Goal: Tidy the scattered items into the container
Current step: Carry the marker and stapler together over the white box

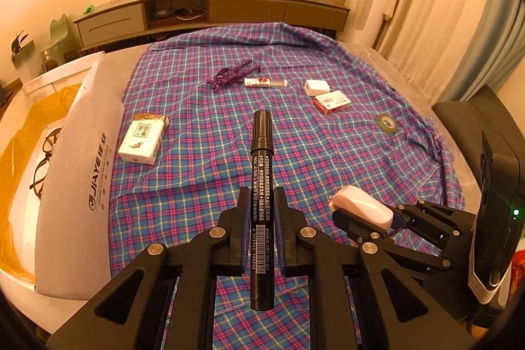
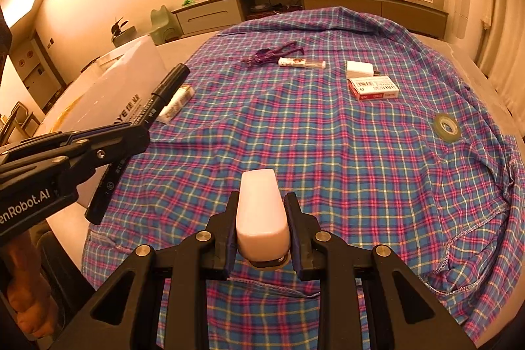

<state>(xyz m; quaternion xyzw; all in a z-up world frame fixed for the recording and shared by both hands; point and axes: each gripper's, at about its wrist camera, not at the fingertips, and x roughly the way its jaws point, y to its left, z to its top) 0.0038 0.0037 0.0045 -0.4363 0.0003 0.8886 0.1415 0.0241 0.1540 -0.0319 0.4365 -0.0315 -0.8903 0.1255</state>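
My left gripper [image 1: 261, 197] is shut on a black marker pen [image 1: 261, 186], held above the plaid cloth; it also shows in the right wrist view [image 2: 144, 127] with the marker [image 2: 164, 94]. My right gripper [image 2: 261, 202] is shut on a pale pink stapler [image 2: 261, 212], seen too in the left wrist view [image 1: 364, 207]. The white box container [image 1: 82, 159] with yellow lining stands at the left; black-framed glasses [image 1: 46, 159] lie inside. On the cloth lie a tissue pack [image 1: 142, 136], purple ribbon [image 1: 231, 76], a tube [image 1: 265, 83], a white charger [image 1: 316, 87], a red-white card box [image 1: 331, 102] and a tape roll [image 1: 386, 122].
The plaid cloth [image 2: 328, 153] covers a round table. A low cabinet [image 1: 210, 12] with cups and ornaments runs along the far wall. Curtains [image 1: 443, 5] hang at the right. A dark chair [image 1: 459, 117] stands at the table's right edge.
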